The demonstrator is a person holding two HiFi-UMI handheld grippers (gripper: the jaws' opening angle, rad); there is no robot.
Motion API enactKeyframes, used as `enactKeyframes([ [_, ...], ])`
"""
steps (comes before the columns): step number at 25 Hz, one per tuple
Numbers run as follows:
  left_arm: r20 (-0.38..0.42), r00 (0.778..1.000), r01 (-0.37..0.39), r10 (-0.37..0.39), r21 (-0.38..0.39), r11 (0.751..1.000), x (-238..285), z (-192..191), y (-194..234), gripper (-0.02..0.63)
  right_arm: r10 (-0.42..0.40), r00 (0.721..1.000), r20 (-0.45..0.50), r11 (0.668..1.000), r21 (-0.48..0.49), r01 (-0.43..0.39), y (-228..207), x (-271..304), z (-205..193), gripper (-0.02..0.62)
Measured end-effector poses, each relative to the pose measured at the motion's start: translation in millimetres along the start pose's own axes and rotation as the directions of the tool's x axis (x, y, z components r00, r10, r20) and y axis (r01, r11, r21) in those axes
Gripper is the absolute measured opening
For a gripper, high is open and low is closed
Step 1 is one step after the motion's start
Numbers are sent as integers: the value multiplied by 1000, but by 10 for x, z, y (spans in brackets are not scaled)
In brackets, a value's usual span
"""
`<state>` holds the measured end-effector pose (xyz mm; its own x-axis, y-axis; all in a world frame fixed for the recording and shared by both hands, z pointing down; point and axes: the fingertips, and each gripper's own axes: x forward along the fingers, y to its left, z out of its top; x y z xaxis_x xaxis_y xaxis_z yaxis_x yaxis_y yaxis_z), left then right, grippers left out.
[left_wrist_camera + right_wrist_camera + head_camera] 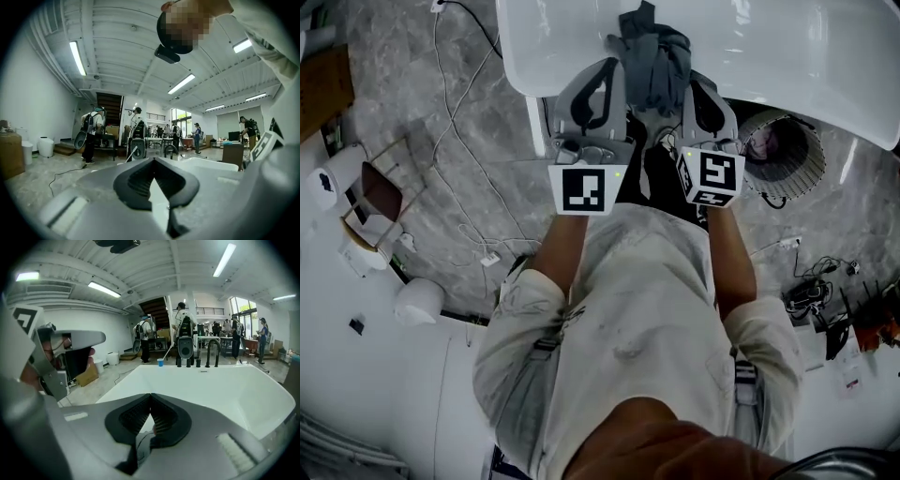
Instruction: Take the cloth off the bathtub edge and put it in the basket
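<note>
Closest to us, the left gripper [152, 161] has its jaws pressed together on nothing, and the right gripper [151, 397] is closed tip to tip too. The white bathtub [769, 47] lies ahead, with the basket [787, 155] on the floor at right. The grey cloth [652, 56] hangs over the tub edge between both grippers, ungripped.

Even, bright light from ceiling tubes [78, 57]; fisheye-bent edges, black corners.

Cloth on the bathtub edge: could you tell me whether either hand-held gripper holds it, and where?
Neither: the left hand-held gripper and the right hand-held gripper are shut and empty; the cloth drapes the bathtub edge.
</note>
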<state>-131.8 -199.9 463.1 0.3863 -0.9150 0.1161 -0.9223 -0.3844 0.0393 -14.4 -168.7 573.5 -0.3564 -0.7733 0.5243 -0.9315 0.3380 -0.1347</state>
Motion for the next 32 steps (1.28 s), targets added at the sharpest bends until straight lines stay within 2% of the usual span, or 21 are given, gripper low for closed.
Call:
enactKeyframes([
  [5,-54,998,16,-18,-25,1000,-34,-347,-70,0,22,993,-117,1000,17,-20,71,223,-587,12],
  [9,-77,997,16,-20,-43,999,-30,-516,-82,0,59,973,-222,997,53,-49,88,406,-1040,75],
  [10,-81,997,14,-18,-52,999,-26,-537,-79,0,66,967,-248,997,54,-54,95,443,-1132,104],
  [16,-104,994,26,-32,-59,998,-9,-620,-88,0,92,918,-385,996,36,-84,173,634,-1633,420],
  [20,-113,993,23,-32,-73,997,2,-691,6,0,68,883,-465,995,-28,-92,210,799,-1914,542],
  [24,-121,992,19,-30,-94,995,45,-741,0,0,44,840,-541,990,-87,-107,136,885,-2184,587],
  [27,-130,991,29,-42,-101,994,65,-768,33,0,15,807,-590,981,-145,-125,96,977,-2334,588],
  [32,-138,989,37,-51,-105,994,76,-808,101,0,-63,752,-656,932,-308,-191,39,1083,-2552,588],
])
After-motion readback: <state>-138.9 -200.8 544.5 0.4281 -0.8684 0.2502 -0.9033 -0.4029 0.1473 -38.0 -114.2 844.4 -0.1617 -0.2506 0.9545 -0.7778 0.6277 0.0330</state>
